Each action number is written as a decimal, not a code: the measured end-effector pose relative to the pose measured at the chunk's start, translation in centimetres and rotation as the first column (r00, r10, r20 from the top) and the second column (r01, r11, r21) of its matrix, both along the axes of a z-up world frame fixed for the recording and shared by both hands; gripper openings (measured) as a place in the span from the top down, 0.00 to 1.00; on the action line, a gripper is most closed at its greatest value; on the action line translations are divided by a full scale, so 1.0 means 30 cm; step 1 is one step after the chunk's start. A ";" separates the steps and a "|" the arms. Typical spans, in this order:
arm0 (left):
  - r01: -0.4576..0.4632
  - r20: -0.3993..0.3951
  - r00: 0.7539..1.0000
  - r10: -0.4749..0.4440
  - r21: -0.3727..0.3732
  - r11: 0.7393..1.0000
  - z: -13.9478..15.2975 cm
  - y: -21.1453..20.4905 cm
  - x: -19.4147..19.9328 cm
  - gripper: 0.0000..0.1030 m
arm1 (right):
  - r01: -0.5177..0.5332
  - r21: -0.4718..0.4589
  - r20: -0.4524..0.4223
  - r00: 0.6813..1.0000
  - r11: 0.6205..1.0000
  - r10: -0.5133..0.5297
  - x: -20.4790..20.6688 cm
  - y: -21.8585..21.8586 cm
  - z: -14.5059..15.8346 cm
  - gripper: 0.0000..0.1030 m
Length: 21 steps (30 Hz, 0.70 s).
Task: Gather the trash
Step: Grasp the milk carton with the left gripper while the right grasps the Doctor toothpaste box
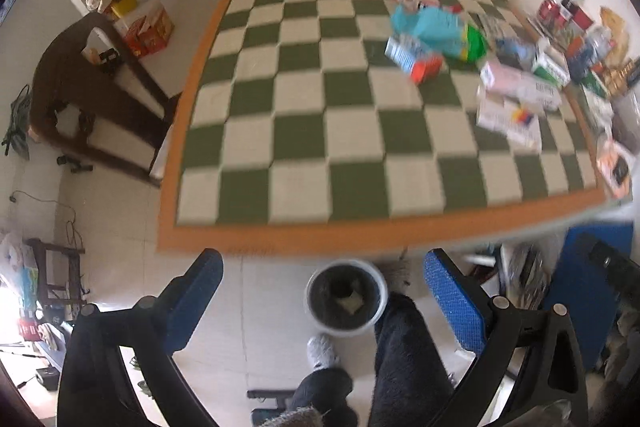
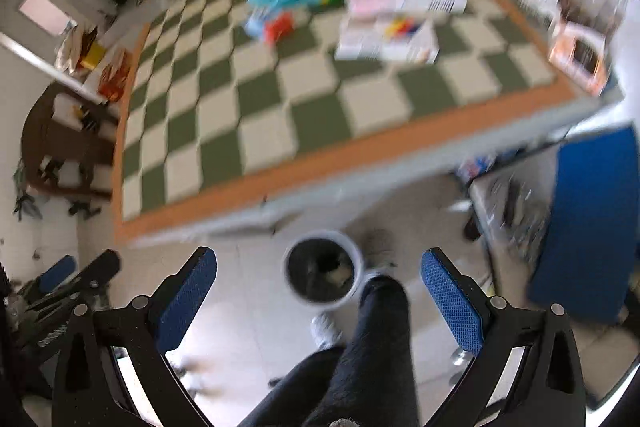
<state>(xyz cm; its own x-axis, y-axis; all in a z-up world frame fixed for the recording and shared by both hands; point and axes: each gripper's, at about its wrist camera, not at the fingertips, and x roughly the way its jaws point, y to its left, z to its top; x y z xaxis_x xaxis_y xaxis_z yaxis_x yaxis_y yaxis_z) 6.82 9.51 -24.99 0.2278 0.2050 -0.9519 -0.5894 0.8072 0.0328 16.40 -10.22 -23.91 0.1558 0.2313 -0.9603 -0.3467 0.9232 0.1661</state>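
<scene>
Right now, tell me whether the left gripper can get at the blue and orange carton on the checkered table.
Probably yes, after a long forward reach. The left gripper is open and empty above the trash bin, short of the table. The carton lies far across, with only bare checkered cloth before it.

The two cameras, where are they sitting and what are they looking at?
Left wrist view: sits on the left gripper, open and empty, looking down past its blue fingers at the checkered table and the bin; the person's dark-trousered legs show.
Right wrist view: sits on the right gripper, also open, facing the same table more tilted; legs and the other gripper show.
Shared: table, the pile of packets, bin, legs.
</scene>
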 end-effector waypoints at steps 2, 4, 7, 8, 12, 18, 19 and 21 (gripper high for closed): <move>-0.021 -0.009 1.000 0.021 0.003 1.000 -0.018 0.024 0.128 0.00 | 0.075 0.020 -0.018 0.997 0.997 -0.075 0.172 -0.016 -0.003 0.00; -0.047 -0.030 0.998 0.047 -0.004 0.999 -0.050 0.058 0.264 0.00 | 0.146 0.044 -0.046 0.988 0.988 -0.144 0.319 -0.032 -0.027 0.00; -0.091 -0.071 0.993 0.089 -0.026 0.995 -0.085 0.113 0.418 0.00 | 0.280 0.064 -0.117 0.955 0.958 -0.271 0.621 -0.037 -0.115 0.00; -0.109 -0.090 0.990 0.105 -0.040 0.993 -0.113 0.137 0.486 0.00 | 0.315 0.059 -0.137 0.942 0.947 -0.305 0.715 -0.031 -0.152 0.00; -0.162 -0.164 0.975 0.149 -0.070 0.984 -0.210 0.211 0.705 0.00 | 0.430 0.005 -0.191 0.887 0.903 -0.421 0.983 0.016 -0.307 0.00; -0.268 -0.243 0.945 0.221 -0.183 0.946 -0.382 0.319 0.942 0.01 | 0.545 -0.062 -0.301 0.789 0.836 -0.536 1.222 0.062 -0.533 0.00; -0.285 -0.256 0.939 0.229 -0.206 0.936 -0.410 0.331 0.962 0.01 | 0.559 -0.072 -0.310 0.775 0.826 -0.551 1.247 0.068 -0.562 0.02; -0.304 -0.276 0.932 0.233 -0.253 0.918 -0.468 0.352 0.999 0.01 | 0.579 -0.083 -0.333 0.751 0.811 -0.570 1.288 0.088 -0.621 0.09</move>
